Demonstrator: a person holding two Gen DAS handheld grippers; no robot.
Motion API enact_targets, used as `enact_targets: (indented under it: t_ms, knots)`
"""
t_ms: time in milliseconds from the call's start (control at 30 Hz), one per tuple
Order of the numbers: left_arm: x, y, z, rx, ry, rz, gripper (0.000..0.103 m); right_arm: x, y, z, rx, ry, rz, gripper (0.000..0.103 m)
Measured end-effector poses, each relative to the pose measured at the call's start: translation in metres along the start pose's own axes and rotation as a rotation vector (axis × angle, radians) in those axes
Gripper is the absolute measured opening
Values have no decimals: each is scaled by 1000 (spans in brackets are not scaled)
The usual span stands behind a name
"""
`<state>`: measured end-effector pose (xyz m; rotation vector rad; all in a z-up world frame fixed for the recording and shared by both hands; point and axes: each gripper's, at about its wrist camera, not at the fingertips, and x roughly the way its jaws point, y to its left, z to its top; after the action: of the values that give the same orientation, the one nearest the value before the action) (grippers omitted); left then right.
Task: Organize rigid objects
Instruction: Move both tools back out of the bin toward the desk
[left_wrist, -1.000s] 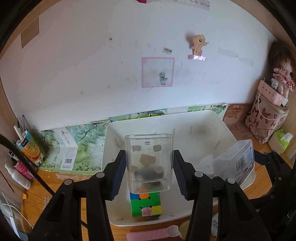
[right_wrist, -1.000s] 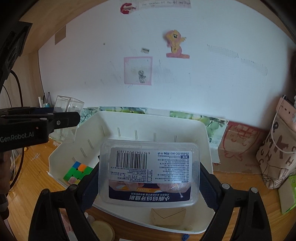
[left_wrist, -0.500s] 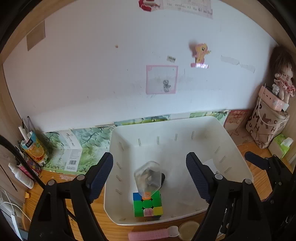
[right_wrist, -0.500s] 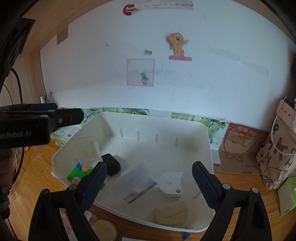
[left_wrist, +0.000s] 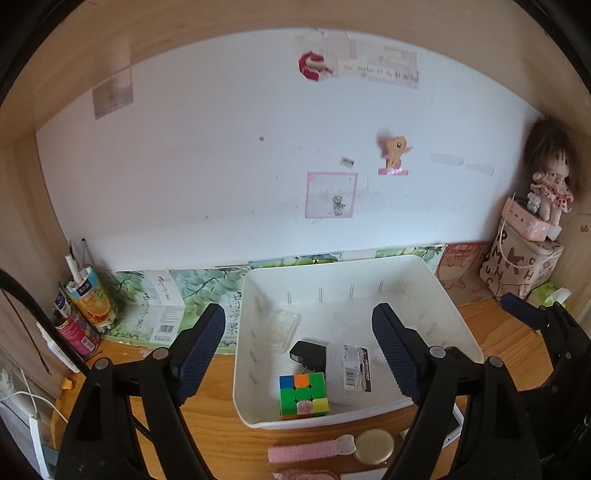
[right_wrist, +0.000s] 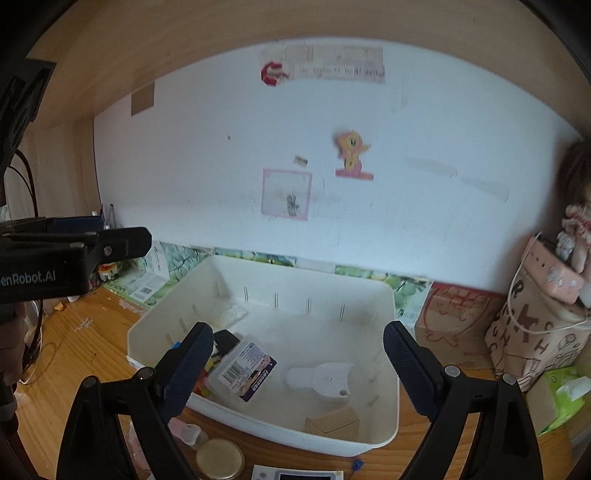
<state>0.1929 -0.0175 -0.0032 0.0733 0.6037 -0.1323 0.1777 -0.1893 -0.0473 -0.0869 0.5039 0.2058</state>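
Both tools hang above the near rim of the white bin (left_wrist: 458, 325), tipped downward toward it. The left tool (left_wrist: 299, 354) stands wide open with nothing between its blue pads, and the right tool (right_wrist: 299, 362) is spread just as wide and empty.

A second ago each was clamped on a clear container; now both have let go and pulled up and back, and the containers lie in the bin.

The bin sits on the wooden table (left_wrist: 218, 417) against the white wall. Inside it, the labelled clear box (right_wrist: 242, 369) lies tilted near the bin's left front, its barcode label up. The clear square cup (left_wrist: 282, 326) rests at the bin's back left, hard to make out. A colourful puzzle cube (left_wrist: 303, 395) sits in the front left corner, a black adapter (left_wrist: 306, 352) just behind it, touching or nearly so. A white cat-eared piece (right_wrist: 321, 378) lies mid-floor, and a small cardboard box (right_wrist: 332, 422) leans at the front wall.
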Motion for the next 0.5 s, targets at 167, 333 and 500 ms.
enact_targets:
  t_ms: [167,333,500]
  knots:
    - [-21,7,-5,-12,-21,3,85,-23,5,3,-4,-34,-33,94]
    - [-39,15,-17,-25,-23,0,85,-43,12,-1,9,-42,-58,95]
    - [-57,24,-36,-33,-2,-7,85,-63,29,-16,13,-22,-59,95]
